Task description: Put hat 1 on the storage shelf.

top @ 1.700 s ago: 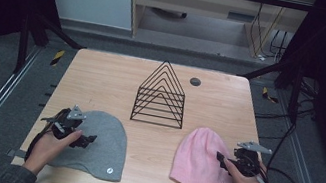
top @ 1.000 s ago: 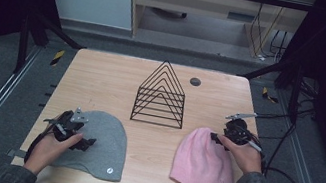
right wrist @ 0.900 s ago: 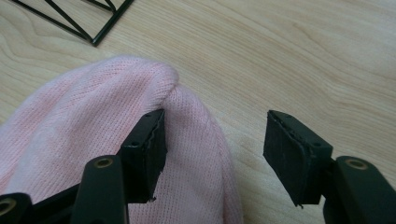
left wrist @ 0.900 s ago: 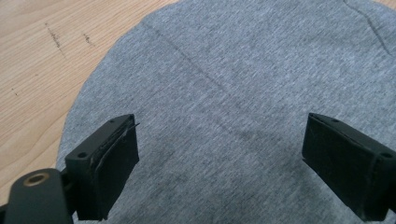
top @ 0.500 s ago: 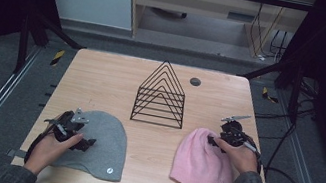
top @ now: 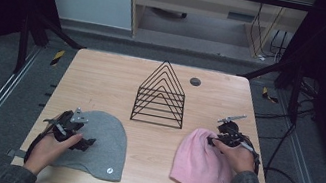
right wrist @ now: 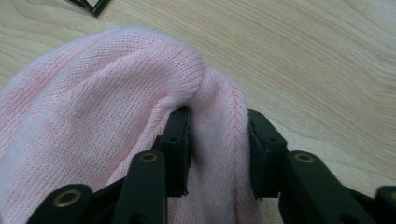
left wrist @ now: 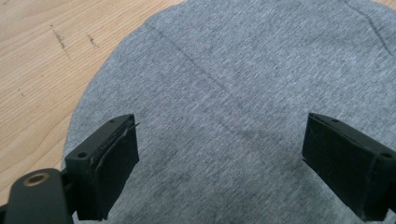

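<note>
Pinching pink beanie (right wrist: 116,93) crown fold: right hand-held gripper (right wrist: 218,140) (near table edge); left hand-held gripper (left wrist: 224,163) wide over grey beanie (left wrist: 261,93).

light: even overhead, tabletop (top: 101,85) bright | surroundings: dark | shadows: soft | claw views: slightly soft, close-up

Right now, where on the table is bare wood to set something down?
Bare: the far-left stretch beside the wire rack, and the strip between the grey beanie and pink beanie. Crowded: both near corners, where the left gripper and right gripper work.
</note>
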Demonstrator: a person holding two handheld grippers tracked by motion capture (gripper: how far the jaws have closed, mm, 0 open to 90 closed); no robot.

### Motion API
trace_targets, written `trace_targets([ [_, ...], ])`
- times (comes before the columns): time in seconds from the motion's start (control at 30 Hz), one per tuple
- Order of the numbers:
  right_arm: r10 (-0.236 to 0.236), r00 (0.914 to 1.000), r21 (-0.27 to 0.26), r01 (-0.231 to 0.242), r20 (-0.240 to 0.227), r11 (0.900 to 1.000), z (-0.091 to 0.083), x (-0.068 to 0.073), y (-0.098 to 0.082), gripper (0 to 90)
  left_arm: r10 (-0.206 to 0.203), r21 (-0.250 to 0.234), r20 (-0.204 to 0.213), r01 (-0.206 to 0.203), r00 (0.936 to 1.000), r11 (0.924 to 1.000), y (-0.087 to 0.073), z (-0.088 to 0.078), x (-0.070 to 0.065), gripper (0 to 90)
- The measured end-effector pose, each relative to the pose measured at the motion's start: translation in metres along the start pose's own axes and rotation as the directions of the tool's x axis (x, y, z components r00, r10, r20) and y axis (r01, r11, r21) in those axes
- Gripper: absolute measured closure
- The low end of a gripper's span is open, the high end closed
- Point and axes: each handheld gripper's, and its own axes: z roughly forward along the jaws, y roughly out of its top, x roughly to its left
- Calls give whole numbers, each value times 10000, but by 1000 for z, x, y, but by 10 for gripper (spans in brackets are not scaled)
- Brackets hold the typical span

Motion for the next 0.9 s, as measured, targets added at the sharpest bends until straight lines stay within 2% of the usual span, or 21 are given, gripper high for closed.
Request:
trace_targets([
  [0.03, -24, 10000, 21, 24, -44, 10000, 0, 0, 0, 693, -10, -7, -21, 10, 10000, 10000, 0, 0, 0, 100],
  [0.2, -42, 9998, -10, 42, -171, 10000, 0, 0, 0, 767, -26, -6, -17, 26, 10000, 10000, 0, 0, 0, 99],
  [0.43, -33, 9999, -15, 33, -152, 10000, 0, 0, 0, 806, -67, -43, -50, 66, 10000, 10000, 0, 0, 1, 97],
  [0.53, -230, 9997, -95, 228, -123, 9997, -2, 0, -1, 816, -97, -101, -59, 97, 9999, 9999, 0, 0, 2, 97],
  [0.73, -317, 9993, -564, 305, -201, 9979, -15, 5, -1, 826, -129, -138, -4, 129, 9999, 9998, 0, -1, 1, 93],
  [0.77, -443, 9987, -814, 421, -256, 9958, -23, 8, 0, 827, -131, -158, 29, 131, 9999, 9998, 0, -1, 1, 92],
  [0.83, -582, 9980, -979, 557, -232, 9936, -27, 10, 0, 827, -110, -221, 67, 111, 9999, 9997, 0, -2, 1, 92],
  [0.9, -911, 9957, -1353, 878, -186, 9869, -42, 19, 1, 827, -81, -336, 200, 88, 9998, 9994, 1, -2, 0, 87],
])
